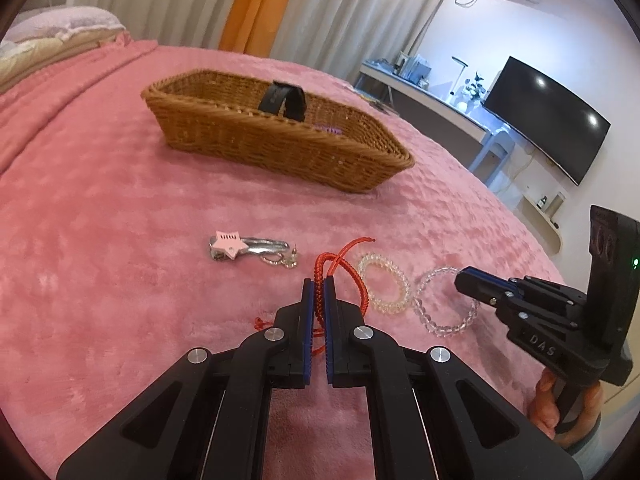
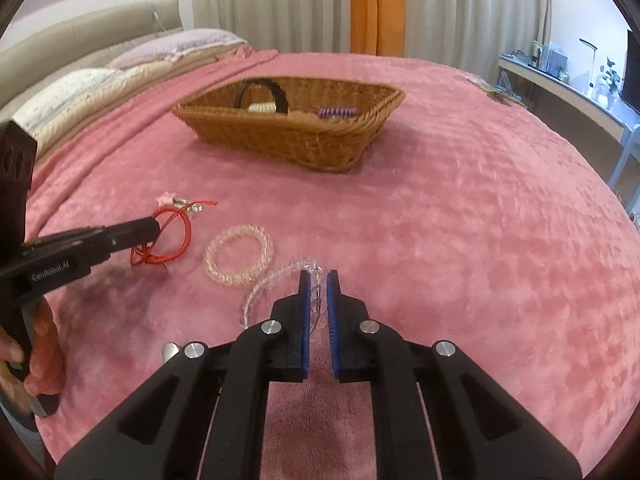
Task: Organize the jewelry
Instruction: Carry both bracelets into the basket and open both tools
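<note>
Pink-blanketed bed [image 1: 100, 200] carried a wicker basket [image 1: 280, 148]. Left hand-held gripper [image 1: 319, 286] pinched the red cord bracelet [image 1: 340, 264]; right hand-held gripper [image 2: 319, 280] pinched the clear bead bracelet [image 2: 276, 276]. Between them lay a clear coil hair tie [image 2: 239, 258]; a star hair clip [image 1: 232, 244] lay nearby.

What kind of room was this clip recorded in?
Most likely a bedroom. The jewelry lies on a bed under a pink blanket, with pillows against a headboard, curtains behind, and a desk with a monitor along the wall.
</note>
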`<state>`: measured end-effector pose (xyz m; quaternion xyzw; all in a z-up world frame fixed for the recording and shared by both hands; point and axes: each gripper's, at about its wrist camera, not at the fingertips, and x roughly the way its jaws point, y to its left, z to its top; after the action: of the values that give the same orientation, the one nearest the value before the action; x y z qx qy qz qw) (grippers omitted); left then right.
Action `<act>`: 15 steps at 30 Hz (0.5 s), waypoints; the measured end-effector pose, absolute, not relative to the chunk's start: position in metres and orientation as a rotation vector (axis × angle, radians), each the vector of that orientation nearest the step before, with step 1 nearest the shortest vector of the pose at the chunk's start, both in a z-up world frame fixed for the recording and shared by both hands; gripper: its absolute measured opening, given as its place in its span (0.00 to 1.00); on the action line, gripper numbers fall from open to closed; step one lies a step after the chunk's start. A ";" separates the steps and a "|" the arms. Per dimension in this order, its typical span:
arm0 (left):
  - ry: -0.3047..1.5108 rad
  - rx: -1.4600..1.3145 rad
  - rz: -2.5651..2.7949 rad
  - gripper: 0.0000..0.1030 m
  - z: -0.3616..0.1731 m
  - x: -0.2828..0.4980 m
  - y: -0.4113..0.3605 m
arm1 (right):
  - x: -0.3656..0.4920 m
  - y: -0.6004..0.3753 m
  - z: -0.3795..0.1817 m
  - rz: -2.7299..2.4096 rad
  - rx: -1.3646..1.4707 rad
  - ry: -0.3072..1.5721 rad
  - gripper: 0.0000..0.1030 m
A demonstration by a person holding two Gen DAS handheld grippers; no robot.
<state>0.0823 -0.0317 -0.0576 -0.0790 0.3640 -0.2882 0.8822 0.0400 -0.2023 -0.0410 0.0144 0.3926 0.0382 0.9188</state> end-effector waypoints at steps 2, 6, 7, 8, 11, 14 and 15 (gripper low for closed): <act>0.738 -0.168 -0.593 0.02 -0.052 0.081 -0.029 | 0.040 -0.203 -0.036 0.088 0.050 0.807 0.06; 0.722 -0.180 -0.575 0.02 -0.037 0.079 -0.024 | 0.044 -0.206 -0.016 0.115 0.104 0.820 0.06; 0.718 -0.179 -0.573 0.02 -0.032 0.078 -0.023 | 0.044 -0.207 -0.010 0.120 0.105 0.813 0.06; 0.706 -0.169 -0.567 0.02 -0.023 0.076 -0.021 | 0.045 -0.207 -0.001 0.127 0.103 0.802 0.06; 0.660 -0.143 -0.554 0.02 0.007 0.074 -0.019 | 0.047 -0.204 0.027 0.130 0.069 0.752 0.06; 0.621 -0.115 -0.526 0.02 0.042 0.081 -0.018 | 0.060 -0.203 0.056 0.148 0.066 0.724 0.06; 0.613 -0.107 -0.514 0.02 0.053 0.086 -0.019 | 0.063 -0.202 0.064 0.145 0.059 0.710 0.06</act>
<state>0.0860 -0.0187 0.0534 -0.0522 0.2983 -0.2501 0.9197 0.0634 -0.2022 0.0637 0.0287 0.3472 0.0710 0.9347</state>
